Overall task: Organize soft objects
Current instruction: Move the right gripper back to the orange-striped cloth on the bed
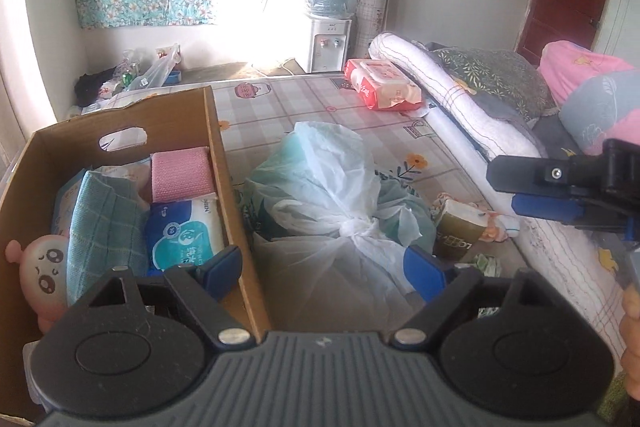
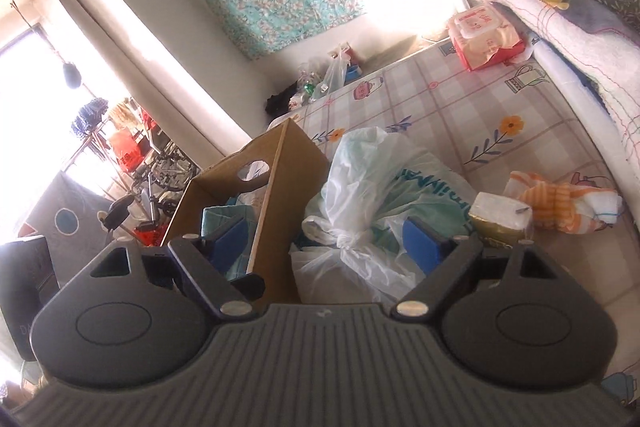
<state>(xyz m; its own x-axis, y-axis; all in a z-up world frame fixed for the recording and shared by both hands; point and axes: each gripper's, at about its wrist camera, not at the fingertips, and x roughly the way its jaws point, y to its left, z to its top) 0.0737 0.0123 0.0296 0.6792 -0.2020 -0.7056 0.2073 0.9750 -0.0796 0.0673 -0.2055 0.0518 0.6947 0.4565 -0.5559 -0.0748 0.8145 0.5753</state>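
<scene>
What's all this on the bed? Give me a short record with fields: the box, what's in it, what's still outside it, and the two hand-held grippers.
box: cardboard box on the bed
inside: pink towel, teal cloth, blue tissue pack, pink toy
outside: knotted plastic bag, gold tissue pack, orange striped cloth, red wipes pack
left hand-held gripper: open, empty
right hand-held gripper: open, empty

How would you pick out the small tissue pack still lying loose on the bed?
Start at the cardboard box on the bed, then the knotted white plastic bag beside it. Past the bag lies the tissue pack: a small block with an olive-gold wrapper, unlike the orange striped cloth beside it.
</scene>
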